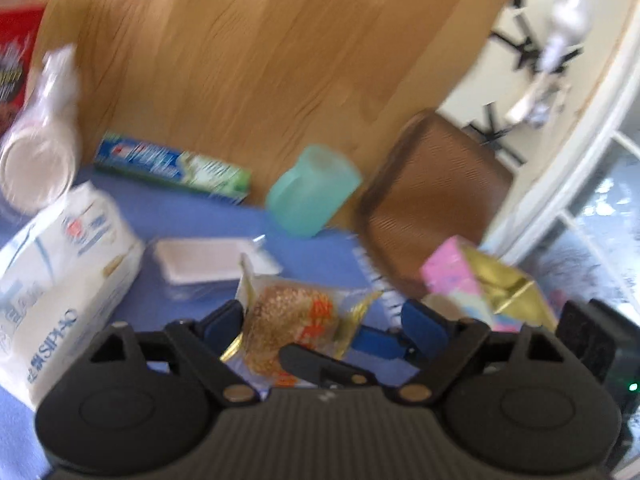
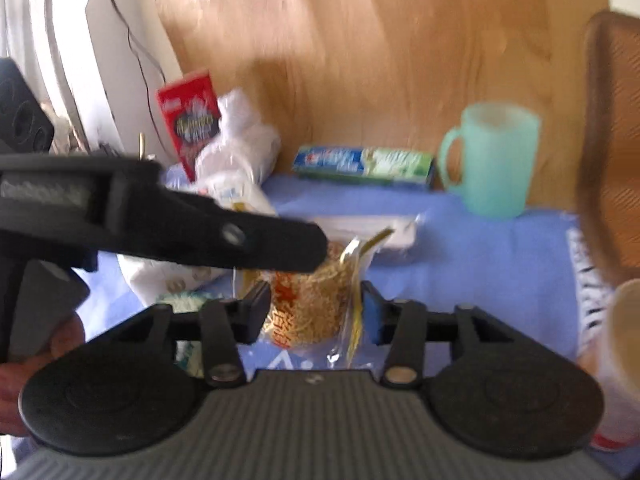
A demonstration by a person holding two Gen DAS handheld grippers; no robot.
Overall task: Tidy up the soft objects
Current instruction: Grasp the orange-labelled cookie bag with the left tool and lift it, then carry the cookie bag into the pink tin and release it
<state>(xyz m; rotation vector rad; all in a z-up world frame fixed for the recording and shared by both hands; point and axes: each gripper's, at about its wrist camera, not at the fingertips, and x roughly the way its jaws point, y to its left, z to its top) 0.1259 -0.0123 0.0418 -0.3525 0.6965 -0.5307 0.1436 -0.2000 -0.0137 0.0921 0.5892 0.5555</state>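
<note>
1. Far left of the table (image 1: 192, 208), on its blue cloth: a white soft pack (image 1: 60, 264) lies flat, a bagged stack of paper cups (image 1: 38, 156) behind it, and a red box (image 1: 16, 60) at the rim. None of it looks sorted yet.
2. Behind, along the wood panel: a toothpaste box (image 1: 172, 168), then a mint mug (image 1: 312, 190). Hard goods, not mine to move, I judge.
3. Centre: a flat white packet (image 1: 208, 260) lies untouched.
4. My left tool (image 1: 324, 328) stands wide; the snack packet (image 1: 296, 320) sits between its pads, touching the left one at most, so no grip there.
5. My right tool (image 2: 316, 308) is about half closed, and both pads press the same snack packet (image 2: 312, 300) just above the cloth. The left tool's finger (image 2: 256, 240) crosses over it.
6. Right: a pink-and-gold pack (image 1: 476, 280) waits by the brown chair (image 1: 432, 200).
7. Progress: early. One item is in hand, the rest are scattered; I see no sorted pile.
</note>
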